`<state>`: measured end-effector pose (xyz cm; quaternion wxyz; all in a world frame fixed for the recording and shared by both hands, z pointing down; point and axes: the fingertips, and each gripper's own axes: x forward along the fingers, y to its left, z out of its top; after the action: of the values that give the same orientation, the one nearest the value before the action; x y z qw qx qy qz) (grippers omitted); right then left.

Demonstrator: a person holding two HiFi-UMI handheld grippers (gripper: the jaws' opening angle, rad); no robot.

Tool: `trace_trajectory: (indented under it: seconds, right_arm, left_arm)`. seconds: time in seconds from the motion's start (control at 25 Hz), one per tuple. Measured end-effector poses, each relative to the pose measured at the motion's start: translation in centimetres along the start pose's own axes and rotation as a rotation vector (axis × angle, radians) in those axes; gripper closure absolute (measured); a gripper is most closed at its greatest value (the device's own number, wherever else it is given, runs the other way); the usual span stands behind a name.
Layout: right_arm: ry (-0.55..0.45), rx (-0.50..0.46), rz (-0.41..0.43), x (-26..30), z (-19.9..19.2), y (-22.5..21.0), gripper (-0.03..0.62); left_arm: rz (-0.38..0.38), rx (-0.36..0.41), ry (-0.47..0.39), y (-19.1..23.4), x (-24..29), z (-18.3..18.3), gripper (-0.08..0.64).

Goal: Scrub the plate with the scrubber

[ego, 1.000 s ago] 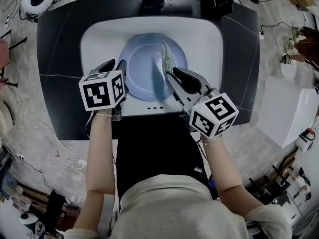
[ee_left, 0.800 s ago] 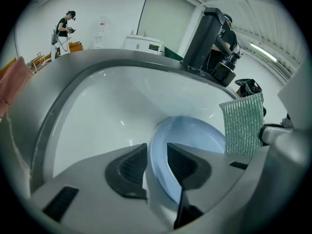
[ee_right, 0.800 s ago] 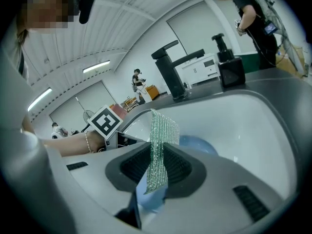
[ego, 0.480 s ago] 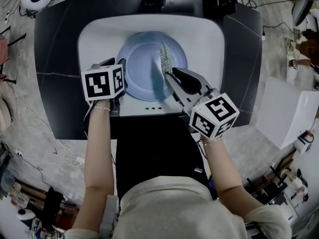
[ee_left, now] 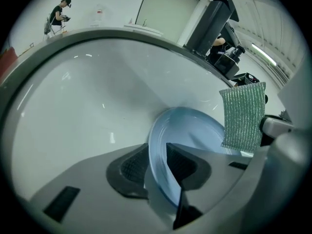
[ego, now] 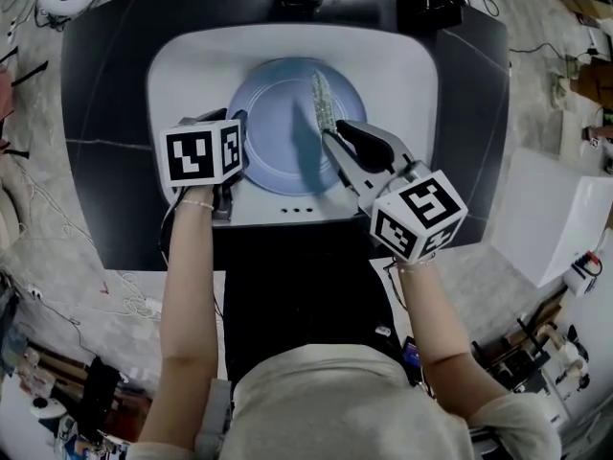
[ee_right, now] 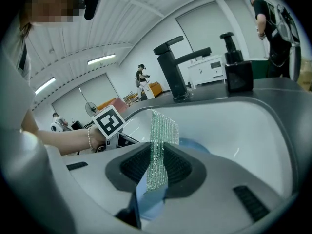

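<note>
A pale blue plate (ego: 283,123) lies in the white sink basin (ego: 182,65). My left gripper (ego: 237,140) is shut on the plate's left rim; in the left gripper view the plate (ee_left: 195,135) stands edge-on between the jaws. My right gripper (ego: 337,140) is shut on a green mesh scrubber (ego: 321,103) with a blue backing, which stands on edge over the plate's right half. In the right gripper view the scrubber (ee_right: 158,145) rises upright from between the jaws. The left gripper view shows the scrubber (ee_left: 243,117) hanging above the plate.
A black faucet (ee_right: 176,65) stands behind the basin, with a black dispenser (ee_right: 235,67) to its right. The dark countertop (ego: 115,171) rings the sink. A white box (ego: 560,209) sits at the right; cables lie on the floor at the left.
The left gripper has slid slightly up along the plate's left rim. The right gripper with the scrubber has shifted a little to the right and up over the plate.
</note>
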<state>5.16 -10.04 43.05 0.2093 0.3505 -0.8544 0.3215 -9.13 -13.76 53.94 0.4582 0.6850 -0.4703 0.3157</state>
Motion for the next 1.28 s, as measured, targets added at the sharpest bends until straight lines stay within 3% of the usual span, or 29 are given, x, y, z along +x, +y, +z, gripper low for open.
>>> trace_trajectory:
  seconds: [0.2, 0.44, 0.8, 1.28]
  right_arm:
    - [0.057, -0.087, 0.029, 1.0, -0.2, 0.4, 0.500]
    - [0.163, -0.289, 0.031, 1.8, -0.3, 1.0, 0.500]
    - [0.350, -0.497, -0.006, 2.4, -2.2, 0.5, 0.500]
    - [0.564, -0.516, 0.099, 3.7, -6.8, 1.2, 0.503]
  left_arm:
    - [0.043, 0.031, 0.016, 0.6, 0.4, -0.3, 0.516]
    - [-0.011, 0.026, -0.008, -0.1, 0.1, 0.1, 0.518]
    - [-0.079, 0.006, -0.084, -1.3, -1.6, 1.9, 0.517]
    - [-0.147, 0.000, -0.126, -2.3, -2.0, 3.2, 0.517]
